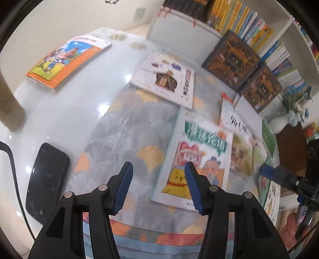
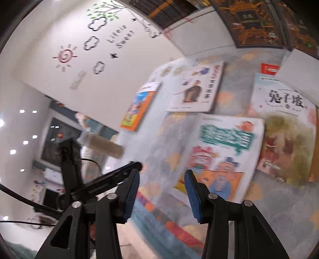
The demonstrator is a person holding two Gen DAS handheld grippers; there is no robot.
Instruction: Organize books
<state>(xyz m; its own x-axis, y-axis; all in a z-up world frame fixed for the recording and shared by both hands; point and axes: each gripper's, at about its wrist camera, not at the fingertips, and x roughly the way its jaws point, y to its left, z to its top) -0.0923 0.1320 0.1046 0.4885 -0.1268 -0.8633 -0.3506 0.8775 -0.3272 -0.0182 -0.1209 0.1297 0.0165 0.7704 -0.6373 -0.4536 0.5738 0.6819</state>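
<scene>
Several picture books lie flat on a patterned table mat (image 1: 127, 127). A book with a green title (image 1: 199, 159) (image 2: 221, 155) lies just ahead of both grippers. Beyond it lie a white book with a robed figure (image 1: 165, 79) (image 2: 195, 89) and an orange-edged book (image 1: 67, 59) (image 2: 138, 105). A rabbit-hill book (image 2: 285, 129) (image 1: 239, 139) sits to the right. My left gripper (image 1: 159, 164) hangs open above the mat beside the green-title book's left edge, nothing between its pads. My right gripper (image 2: 161, 172) stands open over that book's lower left corner, empty.
Dark ornate books (image 1: 231, 59) lean against a white shelf packed with upright books (image 1: 239, 18). A black phone (image 1: 47, 179) and a cable (image 1: 12, 159) lie at the left, near a cardboard tube (image 1: 10, 103). A vase of blue flowers (image 1: 295, 103) stands at the right.
</scene>
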